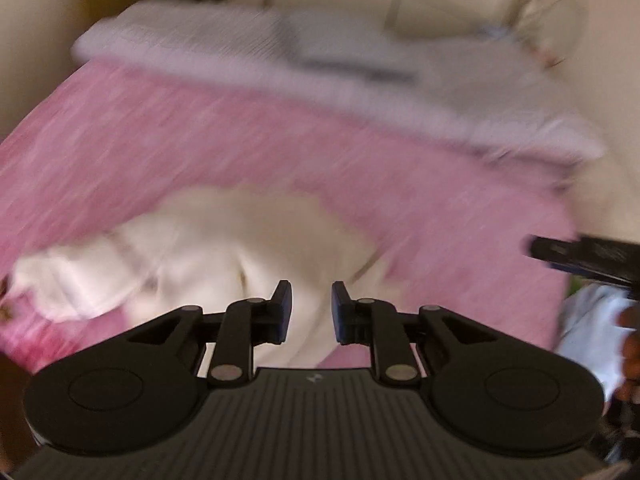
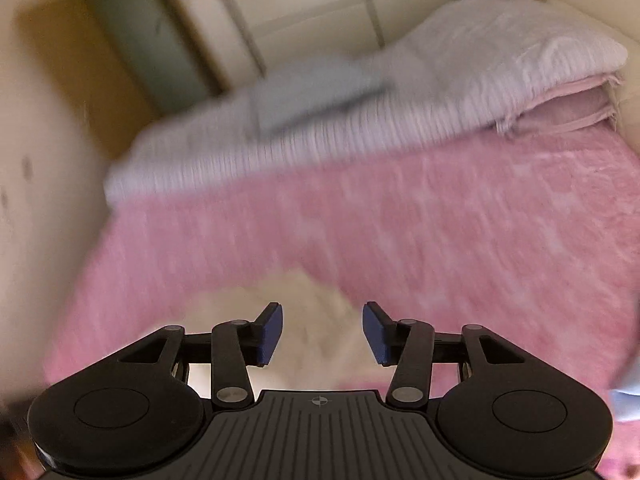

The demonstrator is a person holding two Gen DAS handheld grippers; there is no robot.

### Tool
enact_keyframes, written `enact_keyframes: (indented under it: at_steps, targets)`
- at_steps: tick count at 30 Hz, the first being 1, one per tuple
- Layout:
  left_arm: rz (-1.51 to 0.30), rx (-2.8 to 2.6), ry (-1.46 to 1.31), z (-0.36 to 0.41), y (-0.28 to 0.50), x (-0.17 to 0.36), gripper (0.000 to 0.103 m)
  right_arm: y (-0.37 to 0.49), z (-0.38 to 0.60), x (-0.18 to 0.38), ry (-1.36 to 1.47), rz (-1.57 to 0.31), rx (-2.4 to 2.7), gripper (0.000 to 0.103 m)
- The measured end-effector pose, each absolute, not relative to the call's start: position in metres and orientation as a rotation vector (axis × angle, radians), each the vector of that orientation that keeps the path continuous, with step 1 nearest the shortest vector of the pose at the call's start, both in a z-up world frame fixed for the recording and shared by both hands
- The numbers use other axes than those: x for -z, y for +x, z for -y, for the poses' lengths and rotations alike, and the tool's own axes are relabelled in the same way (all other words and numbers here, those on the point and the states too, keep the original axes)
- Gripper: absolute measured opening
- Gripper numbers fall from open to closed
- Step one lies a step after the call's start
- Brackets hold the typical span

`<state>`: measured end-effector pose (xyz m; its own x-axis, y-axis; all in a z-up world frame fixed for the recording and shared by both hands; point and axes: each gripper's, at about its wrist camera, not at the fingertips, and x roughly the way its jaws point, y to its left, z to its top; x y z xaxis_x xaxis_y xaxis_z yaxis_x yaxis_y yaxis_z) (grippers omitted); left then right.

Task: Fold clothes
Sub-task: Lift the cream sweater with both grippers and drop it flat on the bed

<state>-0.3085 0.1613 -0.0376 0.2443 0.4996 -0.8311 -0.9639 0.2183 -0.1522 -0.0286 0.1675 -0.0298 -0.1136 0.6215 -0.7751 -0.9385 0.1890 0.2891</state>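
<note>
Each gripper, left [image 1: 311, 312] and right [image 2: 322, 332], is matte black: a ribbed central plate bearing a small emblem behind the jaws, round discs either side, silver pivot pins on the linkage arms, dark blue pads [image 2: 270, 334] facing inward.

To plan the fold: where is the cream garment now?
The cream garment lies on the pink bedspread at the near edge, just beyond the left gripper, away from the white blanket.
</note>
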Motion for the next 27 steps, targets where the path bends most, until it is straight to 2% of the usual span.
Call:
enact_keyframes:
  at_steps: [3, 6, 13, 16, 27]
  targets:
    - [-0.802, -1.234, -0.799, -0.131, -0.339, 0.055, 0.016, -0.06, -0.122, 0.06, -0.562, -1.036, -1.404, 0.049]
    - [-0.811, -1.303, -0.829, -0.112, -0.352, 0.06, 0.016, -0.07, -0.097, 0.071, -0.587, -1.095, -1.435, 0.049]
    - [-0.826, -1.348, -0.818, -0.051, -0.374, 0.062, 0.017, -0.087, -0.056, 0.075, -0.677, -0.974, -1.509, 0.049]
    - [-0.846, -1.354, -0.841, -0.031, -0.373, 0.08, 0.017, -0.089, -0.031, 0.075, -0.712, -1.008, -1.491, 0.049]
    - [-0.858, -1.358, -0.803, 0.023, -0.365, 0.075, 0.019, -0.096, 0.023, 0.063, -0.742, -1.032, -1.505, 0.049]
